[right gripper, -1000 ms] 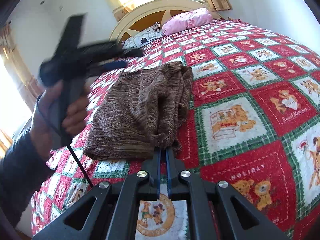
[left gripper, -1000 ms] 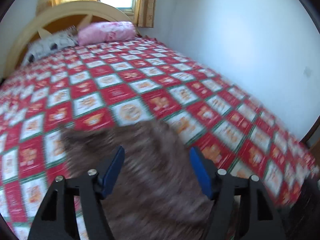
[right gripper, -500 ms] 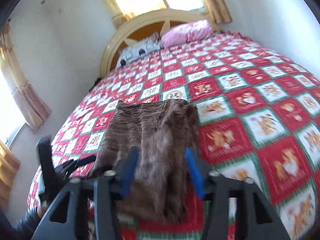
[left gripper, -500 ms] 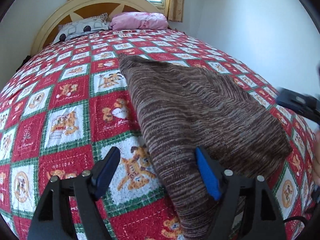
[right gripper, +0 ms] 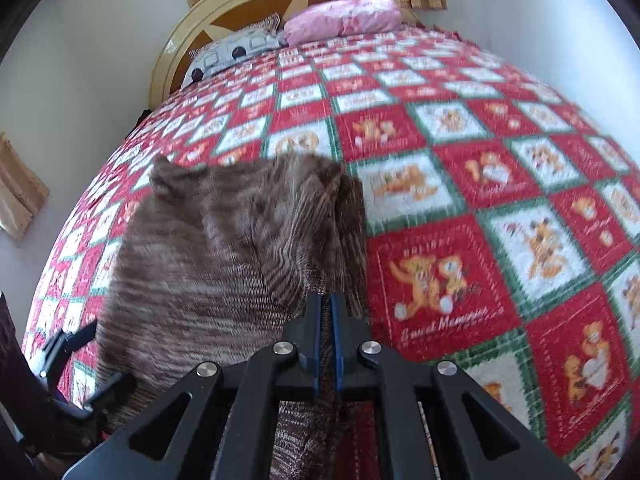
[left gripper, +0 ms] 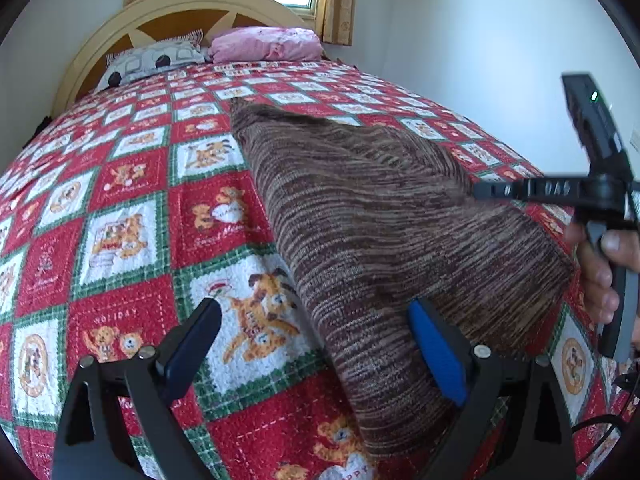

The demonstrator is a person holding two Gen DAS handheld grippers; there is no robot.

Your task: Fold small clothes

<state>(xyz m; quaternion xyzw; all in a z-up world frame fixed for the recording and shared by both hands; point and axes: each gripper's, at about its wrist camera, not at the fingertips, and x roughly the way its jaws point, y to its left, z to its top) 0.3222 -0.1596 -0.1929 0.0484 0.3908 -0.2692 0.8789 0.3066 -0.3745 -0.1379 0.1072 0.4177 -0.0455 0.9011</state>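
While spreading wider, left tool astride brown knit garment's edge; right tool pinching its fabric.

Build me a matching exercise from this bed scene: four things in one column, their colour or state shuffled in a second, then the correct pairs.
Column 1:
1. left gripper
2. right gripper
3. knitted garment
4. pillow by the right wall

Column 2:
A. pink
B. jaws opening wide, the garment's near edge between them, pads not pressing
C. brown, striped, lying on the red bear-print bedspread
D. shut on the garment's edge

Pairs: 1-B, 2-D, 3-C, 4-A
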